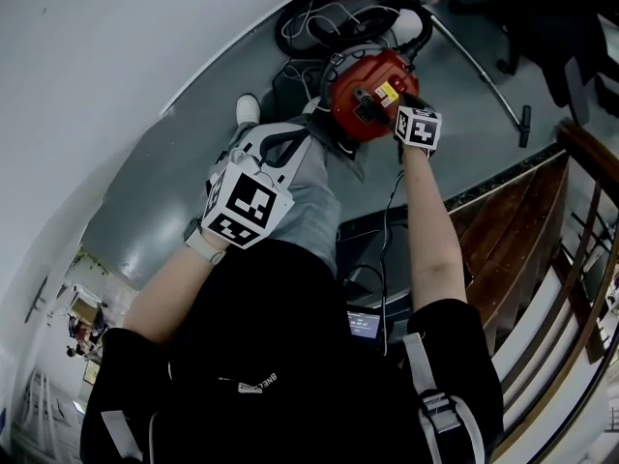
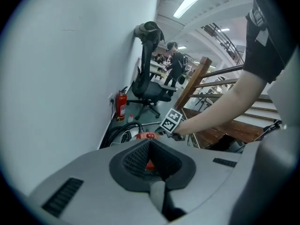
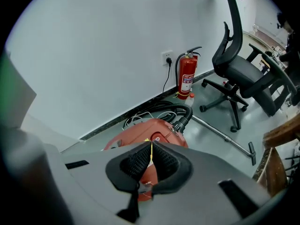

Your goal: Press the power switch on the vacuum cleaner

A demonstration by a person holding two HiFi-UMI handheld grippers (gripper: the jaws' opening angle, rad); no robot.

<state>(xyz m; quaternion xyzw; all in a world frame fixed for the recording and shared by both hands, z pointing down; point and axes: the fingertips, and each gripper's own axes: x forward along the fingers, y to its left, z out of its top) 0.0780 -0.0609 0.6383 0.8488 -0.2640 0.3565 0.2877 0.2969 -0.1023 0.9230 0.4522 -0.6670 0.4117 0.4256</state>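
The red vacuum cleaner (image 1: 368, 100) lies on the grey floor, with a black handle and a yellow label on top. My right gripper (image 1: 411, 116) is at its right side, shut and empty, its marker cube just above the red shell. In the right gripper view the shut jaws (image 3: 151, 148) point down at the vacuum cleaner (image 3: 159, 130), close over it. I cannot make out the switch itself. My left gripper (image 1: 276, 148) is held back over the person's leg, shut with nothing in it. In the left gripper view its tips (image 2: 149, 143) aim toward the vacuum cleaner (image 2: 146, 136).
A black hose (image 3: 183, 113) and loose cables (image 1: 324, 22) lie behind the vacuum by the wall. Its metal wand (image 3: 227, 136) runs along the floor. A fire extinguisher (image 3: 186, 78) and an office chair (image 3: 241, 74) stand beyond. A wooden stair rail (image 1: 571, 220) is at the right.
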